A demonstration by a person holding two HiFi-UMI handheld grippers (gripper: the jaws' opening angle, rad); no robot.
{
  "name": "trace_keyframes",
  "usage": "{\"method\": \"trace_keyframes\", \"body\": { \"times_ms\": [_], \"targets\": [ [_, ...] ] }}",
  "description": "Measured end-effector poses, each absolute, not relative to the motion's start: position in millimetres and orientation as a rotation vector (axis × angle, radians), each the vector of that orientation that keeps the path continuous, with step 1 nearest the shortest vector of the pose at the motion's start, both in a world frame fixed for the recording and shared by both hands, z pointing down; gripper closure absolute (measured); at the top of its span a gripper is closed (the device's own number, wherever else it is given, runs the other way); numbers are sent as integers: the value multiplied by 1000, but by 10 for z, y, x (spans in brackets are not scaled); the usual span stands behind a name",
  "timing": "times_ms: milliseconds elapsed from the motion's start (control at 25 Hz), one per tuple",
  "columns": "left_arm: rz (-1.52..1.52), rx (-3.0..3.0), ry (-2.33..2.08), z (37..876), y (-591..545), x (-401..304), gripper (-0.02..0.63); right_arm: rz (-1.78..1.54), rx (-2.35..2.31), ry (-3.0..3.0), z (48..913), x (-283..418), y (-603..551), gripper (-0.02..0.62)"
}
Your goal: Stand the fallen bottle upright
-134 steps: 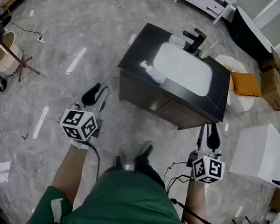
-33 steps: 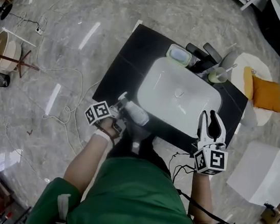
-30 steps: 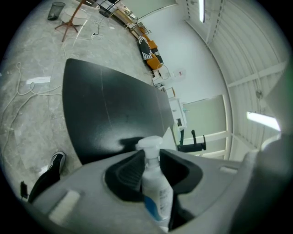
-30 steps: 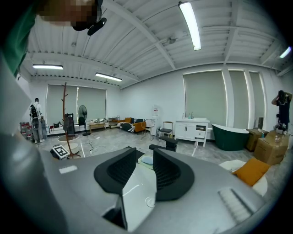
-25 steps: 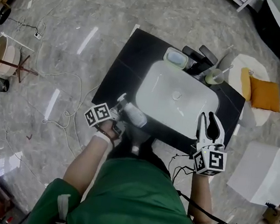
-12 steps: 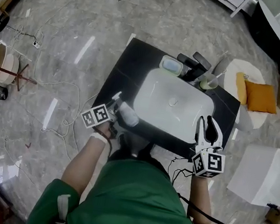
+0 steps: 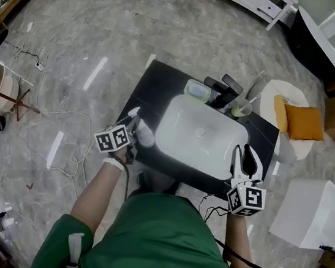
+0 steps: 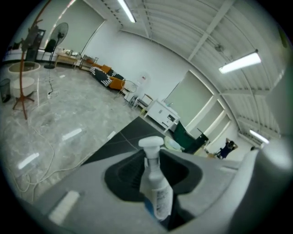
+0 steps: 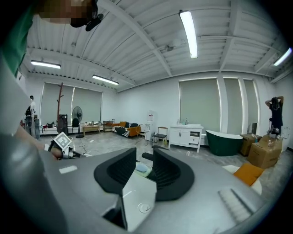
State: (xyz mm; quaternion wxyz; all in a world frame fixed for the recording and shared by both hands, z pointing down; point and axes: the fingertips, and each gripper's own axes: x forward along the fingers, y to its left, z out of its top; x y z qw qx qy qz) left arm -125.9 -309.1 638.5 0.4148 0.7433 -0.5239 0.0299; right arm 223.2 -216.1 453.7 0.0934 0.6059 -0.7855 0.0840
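At the near left corner of the black tabletop, the left gripper has its fingers clenched on the white pump bottle, gripping it low on the body. Seen along those fingers, the bottle stands close to upright with a slight lean, its pump head topmost. In the head view it sits over the narrow strip of tabletop between the white basin and the tabletop's left edge, just beside the basin's rim. Whether its base touches the surface cannot be told. That strip widens toward the far left corner, where the dark top lies bare.

The right gripper hovers at the near right edge of the tabletop, just beside the basin's right rim. Its fingers are released, a slim gap between them and nothing in it. The whole basin lies between it and the bottle.

Along the far edge, behind the basin, a soap dish, a black faucet and a cup stand close together. Left of the tabletop the grey floor is wide and open. On the right, a white box stands near, and a white stool with an orange cushion sits just beside the far right corner.
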Motion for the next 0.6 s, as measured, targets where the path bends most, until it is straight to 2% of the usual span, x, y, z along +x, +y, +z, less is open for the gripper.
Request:
{"method": "trace_keyframes", "body": {
  "times_ms": [280,600],
  "targets": [
    [119,1967,-1399,6130,-3348,-1296,507,237,1842,-2306,4405,2264,-2133,480],
    [309,2264,-1527,5847,-3635,-1119,505,177,1822,-2257,4389,2212,-2102,480]
  ]
}}
